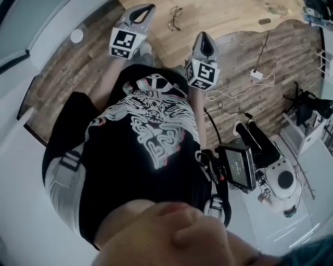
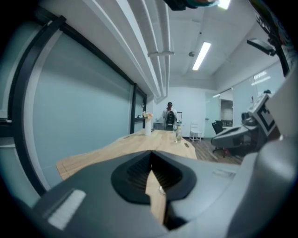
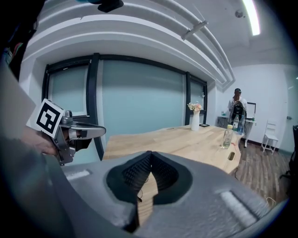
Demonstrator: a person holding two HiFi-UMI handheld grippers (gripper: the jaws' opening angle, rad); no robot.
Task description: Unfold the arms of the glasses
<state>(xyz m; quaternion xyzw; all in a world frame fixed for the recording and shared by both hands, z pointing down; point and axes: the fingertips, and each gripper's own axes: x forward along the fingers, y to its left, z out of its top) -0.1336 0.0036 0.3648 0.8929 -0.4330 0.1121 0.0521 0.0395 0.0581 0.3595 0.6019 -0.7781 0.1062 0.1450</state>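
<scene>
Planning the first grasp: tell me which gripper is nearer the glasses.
Left, narrowly. The left gripper is level with the glasses, at their left; the right gripper is to their right, nearer the person.

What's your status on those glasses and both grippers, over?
Left gripper shut, empty. Right gripper shut, empty. Glasses on table ahead of both, untouched; arms too small to read. Nothing seen in the way.

1. The counter (image 1: 229, 15) is light yellow-brown wood.
2. The floor (image 1: 67, 67) is dark brown planks.
3. The left hand-held gripper (image 1: 145, 10) and the right hand-held gripper (image 1: 203, 37) are grey, with black-and-white square marks.
4. The shirt (image 1: 151, 135) is black with white swirls.
5. The glasses (image 1: 175, 18) are dark.
</scene>
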